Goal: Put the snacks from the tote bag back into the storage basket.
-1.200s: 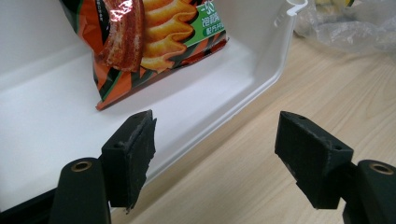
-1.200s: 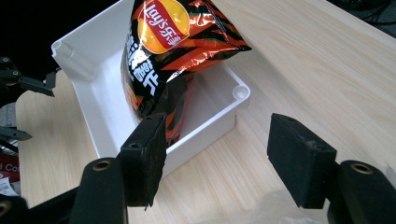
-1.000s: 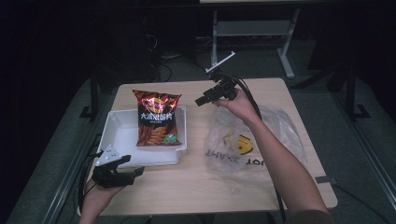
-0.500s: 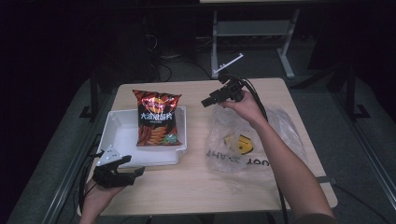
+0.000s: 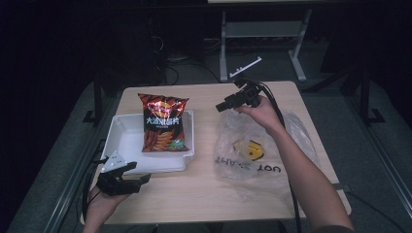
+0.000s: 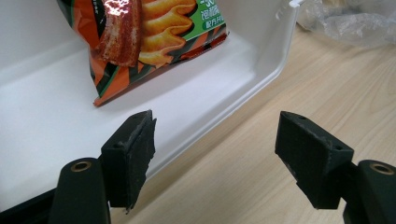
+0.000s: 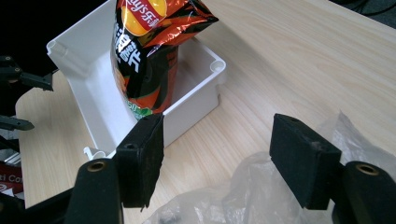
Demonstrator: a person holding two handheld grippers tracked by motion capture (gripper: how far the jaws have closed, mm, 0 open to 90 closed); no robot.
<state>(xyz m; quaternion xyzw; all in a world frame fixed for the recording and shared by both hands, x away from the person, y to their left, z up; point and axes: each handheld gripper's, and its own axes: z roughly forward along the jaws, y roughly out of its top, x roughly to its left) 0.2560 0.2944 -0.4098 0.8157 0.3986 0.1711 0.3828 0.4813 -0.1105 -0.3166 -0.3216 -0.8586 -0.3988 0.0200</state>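
Right gripper [image 5: 224,105]: jaws apart, empty — over plastic bag [image 5: 265,145], at 2 o'clock on the counter [image 5: 204,194].
Left gripper [image 5: 138,172]: jaws apart — at 7 o'clock, beside white tray [image 5: 124,141] holding chip bag [image 5: 163,124].

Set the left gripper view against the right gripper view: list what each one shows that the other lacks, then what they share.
Left gripper view alone: the bottom edge of the chip bag, printed with wavy crisps, lying on the tray floor, and the left tongs standing open and empty.

Right gripper view alone: the bag's top with its round yellow logo, the whole far corner of the tray, and the right tongs, open over the clear plastic bag.

Shared: the chip bag, white tray, plastic bag and wooden table.
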